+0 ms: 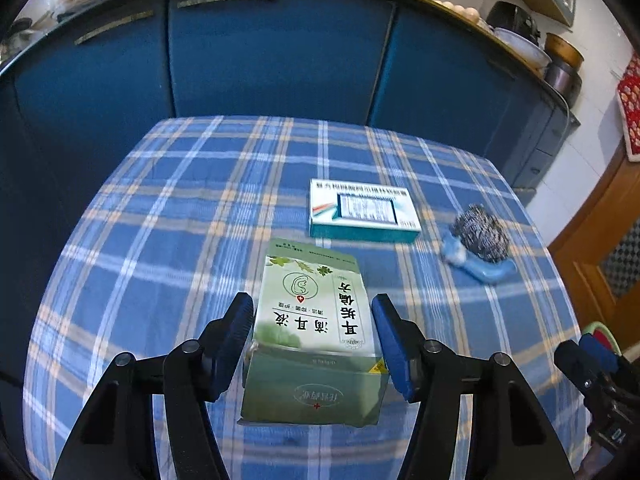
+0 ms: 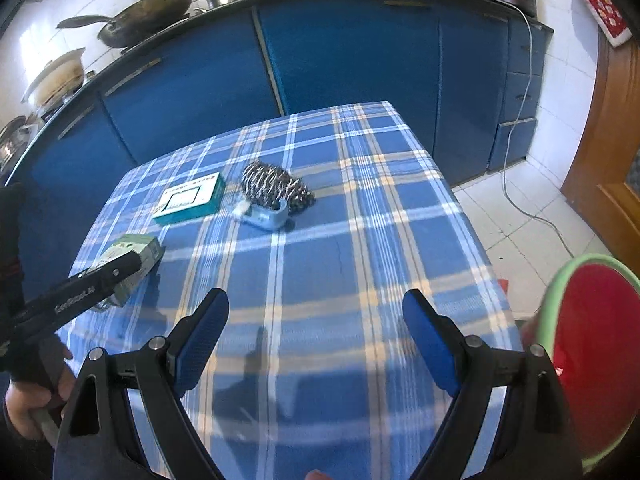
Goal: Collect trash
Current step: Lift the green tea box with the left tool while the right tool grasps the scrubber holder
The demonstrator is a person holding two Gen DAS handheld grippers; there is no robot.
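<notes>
Our left gripper (image 1: 314,340) fingers clasped the green box (image 1: 316,320) above the checked worktop (image 1: 180,220), our right gripper (image 2: 316,344) fingers spread wide and empty, teal box (image 1: 360,212) beside steel scourer (image 1: 480,234), red bin (image 2: 588,344) at right.

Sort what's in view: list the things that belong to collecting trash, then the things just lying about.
Job:
- green box, between the left gripper's pads
- teal box
- steel scourer on its blue holder, possibly
- red bin
- right gripper, open, empty

Lying about:
- wok
- pots
- checked tablecloth
</notes>
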